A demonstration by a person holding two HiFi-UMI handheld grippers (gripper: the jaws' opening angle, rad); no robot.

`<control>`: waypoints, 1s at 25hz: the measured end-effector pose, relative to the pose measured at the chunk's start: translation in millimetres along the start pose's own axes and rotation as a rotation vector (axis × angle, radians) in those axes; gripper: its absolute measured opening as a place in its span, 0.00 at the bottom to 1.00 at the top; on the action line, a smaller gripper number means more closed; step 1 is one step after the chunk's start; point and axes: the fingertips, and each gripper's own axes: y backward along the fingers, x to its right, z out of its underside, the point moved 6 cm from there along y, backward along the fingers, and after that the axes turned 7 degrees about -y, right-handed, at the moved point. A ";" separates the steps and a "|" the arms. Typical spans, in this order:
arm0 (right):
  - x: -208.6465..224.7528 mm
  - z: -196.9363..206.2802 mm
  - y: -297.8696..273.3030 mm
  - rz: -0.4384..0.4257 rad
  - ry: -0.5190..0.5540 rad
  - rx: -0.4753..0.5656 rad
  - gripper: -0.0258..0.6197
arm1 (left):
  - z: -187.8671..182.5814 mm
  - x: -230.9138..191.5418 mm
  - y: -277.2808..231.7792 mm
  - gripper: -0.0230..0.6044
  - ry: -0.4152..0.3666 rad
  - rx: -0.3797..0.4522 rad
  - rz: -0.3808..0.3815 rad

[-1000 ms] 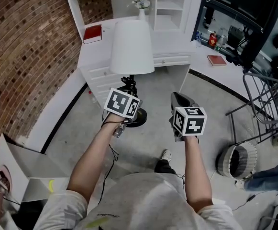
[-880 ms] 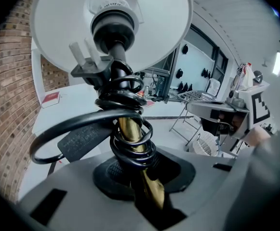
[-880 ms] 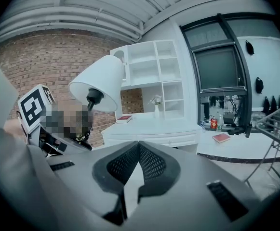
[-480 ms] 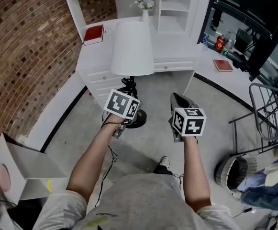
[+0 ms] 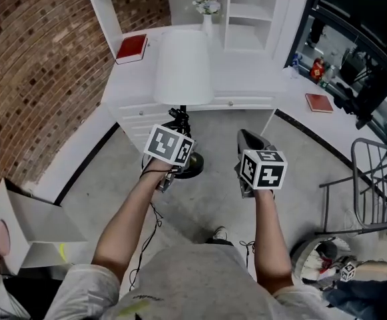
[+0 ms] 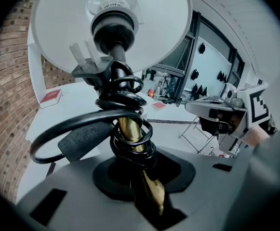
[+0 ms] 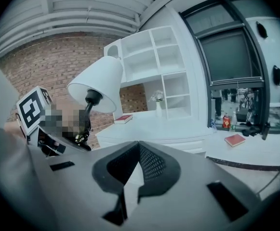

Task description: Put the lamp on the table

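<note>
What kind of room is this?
Probably a staged room in a studio or lab: a brick wall, a white desk with shelves and a flower vase look homely, but dark equipment racks stand alongside.

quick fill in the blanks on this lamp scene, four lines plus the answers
1. The left gripper has its jaws shut on the ___'s stem.
2. A black ___ is wound round that stem.
3. The right gripper holds ___.
4. The shade is ___ in colour.

Missing words: lamp; cord; nothing; white.
</note>
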 end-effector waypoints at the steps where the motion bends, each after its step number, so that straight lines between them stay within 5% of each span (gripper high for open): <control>1: 6.0 -3.2 -3.7 -0.007 0.000 -0.002 0.05 | -4.8 0.6 -4.3 0.20 0.005 -0.002 -0.004; 25: 99.0 -28.2 -46.8 -0.097 0.006 -0.039 0.05 | -62.1 17.0 -75.5 0.20 0.059 -0.030 -0.068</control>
